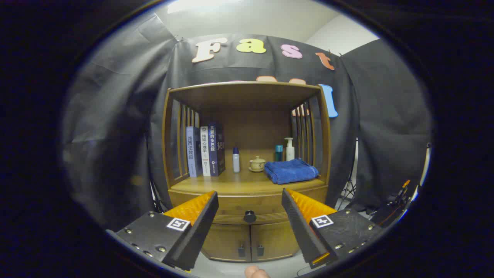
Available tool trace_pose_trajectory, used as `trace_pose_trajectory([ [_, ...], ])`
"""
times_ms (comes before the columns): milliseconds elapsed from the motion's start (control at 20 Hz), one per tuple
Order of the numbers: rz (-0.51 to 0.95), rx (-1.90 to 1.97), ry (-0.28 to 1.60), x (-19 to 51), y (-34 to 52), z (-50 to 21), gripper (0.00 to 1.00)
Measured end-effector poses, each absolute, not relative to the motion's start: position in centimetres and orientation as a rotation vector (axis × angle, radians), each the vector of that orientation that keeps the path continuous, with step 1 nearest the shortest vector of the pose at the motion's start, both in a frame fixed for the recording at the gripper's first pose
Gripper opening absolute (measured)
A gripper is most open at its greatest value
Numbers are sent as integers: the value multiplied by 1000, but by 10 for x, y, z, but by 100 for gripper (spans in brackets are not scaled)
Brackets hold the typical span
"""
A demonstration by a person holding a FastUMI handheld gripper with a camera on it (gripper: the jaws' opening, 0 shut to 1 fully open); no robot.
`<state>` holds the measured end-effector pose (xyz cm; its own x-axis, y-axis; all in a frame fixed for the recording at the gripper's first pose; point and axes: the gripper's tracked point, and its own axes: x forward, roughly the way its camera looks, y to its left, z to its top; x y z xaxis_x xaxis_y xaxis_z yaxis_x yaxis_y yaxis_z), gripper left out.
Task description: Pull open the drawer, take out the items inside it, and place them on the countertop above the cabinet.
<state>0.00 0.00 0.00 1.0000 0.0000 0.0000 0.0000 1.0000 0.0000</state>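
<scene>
Right now your gripper [250,210] is held with its two fingers spread wide apart, gripping nothing, their inner faces ridged like saw teeth and each blocky body carrying a small square marker. Between the fingers and beyond them sits the drawer [249,206], a shallow band of warm, smooth wood running the width of the cabinet [247,170]; it looks closed, flush with the front. Its round dark knob [249,216] lies almost midway between your fingertips but further off, not touched by either finger.

Below the drawer you have two flat wooden doors [251,241], each with a small dark handle near the centre seam. Above it is the countertop [231,183], a smooth wooden shelf under a roofed hutch with slatted sides. On it, from your left, stand three upright books [205,150], a slim pale bottle with a dark cap [236,159], a small rounded ceramic lidded cup on a saucer [257,164], a teal cylindrical container [278,153], a white pump bottle [289,149], and in front of those last two a soft folded blue towel [290,171].

A fingertip [255,272] peeks in below the cabinet, between the gripper's two bodies.
</scene>
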Motion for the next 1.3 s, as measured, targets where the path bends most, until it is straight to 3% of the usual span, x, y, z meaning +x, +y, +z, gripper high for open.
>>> trace_pose_trajectory([
  [550,-4,-103,46,2,5,-44,99],
  [1300,-41,56,60,8,-42,-42,99],
])
